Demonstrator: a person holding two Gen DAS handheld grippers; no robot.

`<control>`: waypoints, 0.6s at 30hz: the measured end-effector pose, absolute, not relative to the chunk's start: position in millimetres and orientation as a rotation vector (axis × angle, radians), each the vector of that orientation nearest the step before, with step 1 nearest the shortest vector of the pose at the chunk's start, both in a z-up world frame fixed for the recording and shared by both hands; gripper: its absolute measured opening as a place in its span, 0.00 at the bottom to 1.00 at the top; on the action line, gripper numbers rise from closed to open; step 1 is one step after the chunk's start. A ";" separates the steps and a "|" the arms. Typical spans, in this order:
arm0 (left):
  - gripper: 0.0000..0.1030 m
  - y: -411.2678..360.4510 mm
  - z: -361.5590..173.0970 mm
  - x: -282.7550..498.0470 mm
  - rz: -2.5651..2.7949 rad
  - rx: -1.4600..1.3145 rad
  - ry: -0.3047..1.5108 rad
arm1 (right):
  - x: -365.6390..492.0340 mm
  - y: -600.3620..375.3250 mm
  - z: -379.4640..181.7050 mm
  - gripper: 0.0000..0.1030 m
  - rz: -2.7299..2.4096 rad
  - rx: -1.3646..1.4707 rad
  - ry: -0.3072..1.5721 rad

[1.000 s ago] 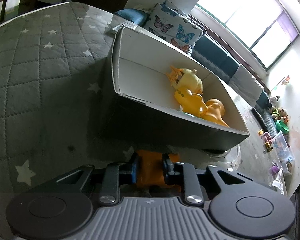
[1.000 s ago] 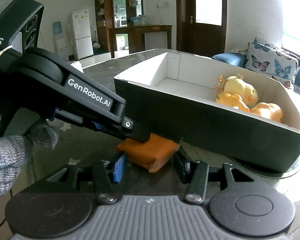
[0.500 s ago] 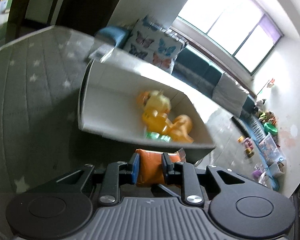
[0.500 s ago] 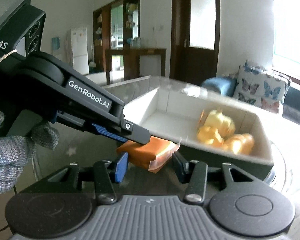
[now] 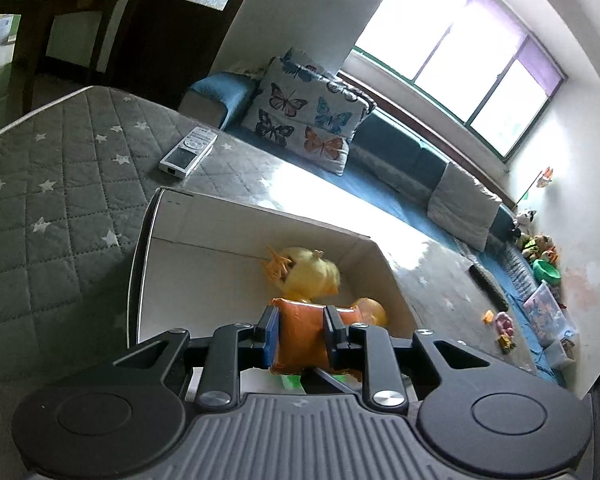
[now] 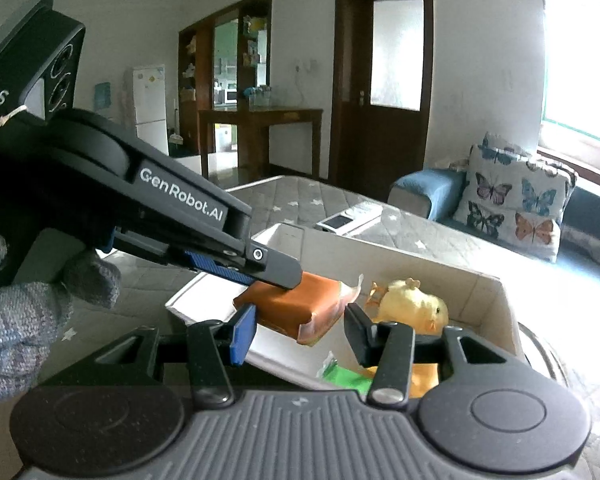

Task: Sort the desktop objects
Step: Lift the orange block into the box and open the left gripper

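My left gripper (image 5: 301, 334) is shut on an orange packet (image 5: 302, 340) and holds it above the open cardboard box (image 5: 148, 248). The right wrist view shows the same packet (image 6: 296, 306) in the left gripper's fingers (image 6: 276, 270) over the box's near edge (image 6: 284, 364). My right gripper (image 6: 300, 330) is open and empty, just below and in front of the packet. In the box lie a yellow plush chick (image 5: 310, 274), also in the right wrist view (image 6: 414, 306), an orange toy (image 5: 370, 310) and a green packet (image 6: 346, 376).
The box stands on a grey quilted star-pattern cover (image 5: 52, 184). A white remote-like device (image 5: 188, 152) lies beyond the box. A blue sofa with a butterfly pillow (image 5: 308, 116) runs along the window wall. Toys lie on the cover's far right (image 5: 500, 324).
My left gripper has lifted the orange packet from the cover beside the box up over the box's rim. My right gripper has risen with it and stays open.
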State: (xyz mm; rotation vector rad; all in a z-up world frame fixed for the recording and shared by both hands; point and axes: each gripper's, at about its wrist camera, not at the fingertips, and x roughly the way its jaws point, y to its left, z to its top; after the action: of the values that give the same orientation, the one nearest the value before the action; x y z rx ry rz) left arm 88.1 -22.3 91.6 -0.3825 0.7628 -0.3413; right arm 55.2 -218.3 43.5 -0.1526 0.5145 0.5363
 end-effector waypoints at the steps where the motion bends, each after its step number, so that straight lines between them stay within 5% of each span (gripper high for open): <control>1: 0.24 -22.6 89.2 92.9 -0.338 -0.384 0.772 | 60.0 -218.2 42.1 0.47 0.537 -0.153 0.525; 18: 0.25 -23.4 50.8 127.4 -0.294 -0.398 0.887 | 104.9 -217.3 5.0 0.47 0.545 -0.142 0.666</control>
State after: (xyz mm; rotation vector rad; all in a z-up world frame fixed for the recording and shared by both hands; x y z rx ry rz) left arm 127.4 -23.4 50.8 -0.3976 0.8866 -0.2943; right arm 104.9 -217.3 5.0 -0.1422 0.6660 0.5449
